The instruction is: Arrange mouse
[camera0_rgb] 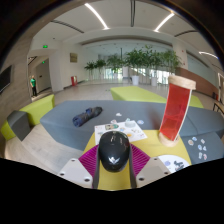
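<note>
While the view looks forward along the gripper, a black mouse sits between its two fingers, whose magenta pads lie close against the mouse's left and right sides. Whether both pads actually press on the mouse cannot be told. The mouse rests on a table surfaced in grey and yellow-green panels. Just beyond the mouse, at twelve o'clock from it, lies a white printed sheet. At about ten o'clock, farther off, lies a dark blue bundle. At two o'clock stands a tall red and white box, upright and leaning slightly. Near four o'clock lie small white scraps. Beyond the table is a bright hall with potted plants and ceiling strip lights.
</note>
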`<control>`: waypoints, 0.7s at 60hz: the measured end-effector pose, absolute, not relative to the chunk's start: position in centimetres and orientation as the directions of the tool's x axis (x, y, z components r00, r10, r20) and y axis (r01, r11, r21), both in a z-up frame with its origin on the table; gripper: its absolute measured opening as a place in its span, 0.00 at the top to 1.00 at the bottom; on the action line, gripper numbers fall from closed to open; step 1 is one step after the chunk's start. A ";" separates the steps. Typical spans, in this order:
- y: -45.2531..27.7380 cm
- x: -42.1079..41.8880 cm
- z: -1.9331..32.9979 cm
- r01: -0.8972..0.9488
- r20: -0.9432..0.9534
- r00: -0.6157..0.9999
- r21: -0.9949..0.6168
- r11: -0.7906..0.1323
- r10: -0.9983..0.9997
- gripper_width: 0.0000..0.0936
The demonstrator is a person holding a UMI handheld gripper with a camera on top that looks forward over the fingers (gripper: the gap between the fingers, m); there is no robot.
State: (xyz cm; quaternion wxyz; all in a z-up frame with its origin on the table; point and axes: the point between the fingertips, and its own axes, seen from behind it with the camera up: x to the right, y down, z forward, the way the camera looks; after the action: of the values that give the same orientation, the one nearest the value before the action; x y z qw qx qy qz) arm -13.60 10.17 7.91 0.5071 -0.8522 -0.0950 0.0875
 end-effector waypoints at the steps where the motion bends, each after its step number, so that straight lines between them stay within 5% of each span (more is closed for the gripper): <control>1: 10.1 -13.0 9.4 0.065 -0.052 0.968 -0.894 -0.444 0.246 0.54; 6: 10.1 -8.6 15.3 0.048 -0.027 0.979 -0.933 -0.356 0.203 0.54; 10: 9.4 -4.3 15.9 0.062 0.008 0.988 -0.933 -0.353 0.153 0.54; 27: 4.8 5.0 -1.3 -0.021 -0.036 0.999 -0.770 -0.638 0.011 0.54; 34: 4.9 5.0 -1.5 0.008 -0.024 0.999 -0.776 -0.631 0.042 0.54; 42: 4.8 4.9 -1.4 0.037 -0.001 0.998 -0.758 -0.652 0.058 0.39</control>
State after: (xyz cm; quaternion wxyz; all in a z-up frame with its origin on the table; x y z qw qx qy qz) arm 4.88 4.75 -1.39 0.4166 -0.9086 -0.0262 0.0128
